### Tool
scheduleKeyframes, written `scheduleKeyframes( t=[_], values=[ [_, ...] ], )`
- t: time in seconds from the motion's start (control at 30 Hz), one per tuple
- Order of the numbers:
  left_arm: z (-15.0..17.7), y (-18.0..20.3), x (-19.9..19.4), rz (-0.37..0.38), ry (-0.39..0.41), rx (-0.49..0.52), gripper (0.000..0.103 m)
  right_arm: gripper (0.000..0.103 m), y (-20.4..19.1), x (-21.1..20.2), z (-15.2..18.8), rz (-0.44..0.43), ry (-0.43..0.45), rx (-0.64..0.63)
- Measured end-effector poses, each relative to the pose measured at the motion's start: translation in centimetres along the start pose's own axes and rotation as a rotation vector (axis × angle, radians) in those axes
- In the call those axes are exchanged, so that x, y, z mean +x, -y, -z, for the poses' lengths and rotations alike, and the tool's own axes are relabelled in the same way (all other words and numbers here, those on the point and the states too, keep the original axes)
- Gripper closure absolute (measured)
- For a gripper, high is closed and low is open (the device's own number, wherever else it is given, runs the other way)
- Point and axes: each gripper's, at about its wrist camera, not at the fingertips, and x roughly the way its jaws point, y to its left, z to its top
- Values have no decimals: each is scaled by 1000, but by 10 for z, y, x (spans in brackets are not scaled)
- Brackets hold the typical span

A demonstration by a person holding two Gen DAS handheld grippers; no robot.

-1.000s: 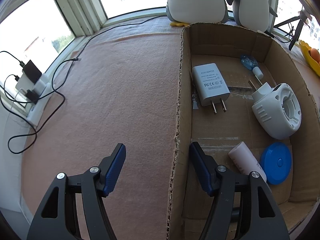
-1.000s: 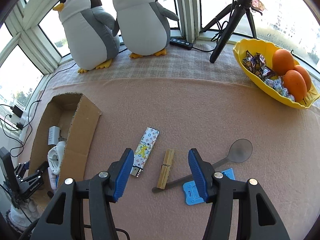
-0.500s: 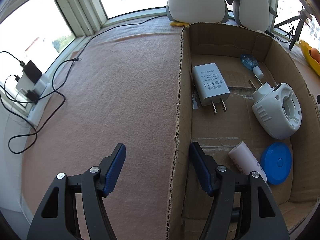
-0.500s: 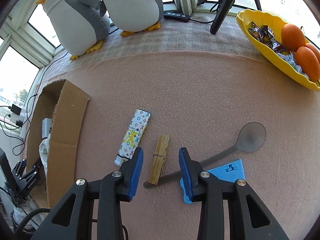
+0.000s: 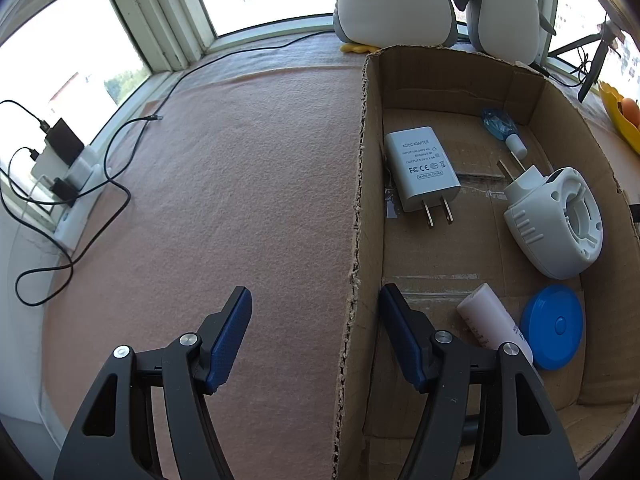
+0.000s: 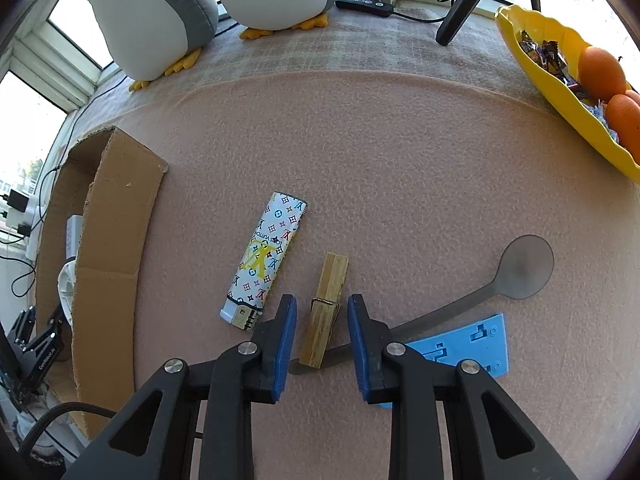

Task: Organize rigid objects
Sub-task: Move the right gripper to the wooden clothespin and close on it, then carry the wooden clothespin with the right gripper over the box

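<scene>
Right now my right gripper [image 6: 322, 316] points steeply down at the pink felt mat [image 6: 380, 160], its jaws closing around a wooden clothespin [image 6: 325, 310] that lies between the blue pads; I can see a sliver of mat on each side of the pin, so the pads are not pressing on it yet. Just to the left of the clothespin lies a patterned lighter [image 6: 267, 258], and to the right a grey plastic spoon [image 6: 480, 292] runs its handle under the pin's near end and over a flat blue plastic piece [image 6: 472, 346]. A yellow bowl [image 6: 560, 100] of oranges and sweets sits at the far right edge, and two plush penguins [image 6: 224, 8] stand by the window. My left gripper [image 5: 316, 328] stands open and holds nothing, straddling the left wall of the cardboard box [image 5: 360, 200], one finger outside over the mat and one inside. In the box lie a white power adapter [image 5: 422, 172], a white plug-in device [image 5: 554, 222], a small blue bottle [image 5: 500, 128], a white tube [image 5: 494, 322] and a round blue lid [image 5: 552, 326].
</scene>
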Motion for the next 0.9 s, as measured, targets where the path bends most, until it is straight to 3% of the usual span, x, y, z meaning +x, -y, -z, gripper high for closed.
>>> scheduleKeyframes(
  t=[0.17,0.57,0.9],
  values=[
    [0,0,0,1,-1,-1,36,88,-3,1,0,24,-1,-20],
    [0,-1,-1,2,-2,-2,36,91,-2,-17,6,-4,73,4],
    [0,-1,0,3,-4,-6,36,91,-60,-64,11,-56,187,-124]
  ],
)
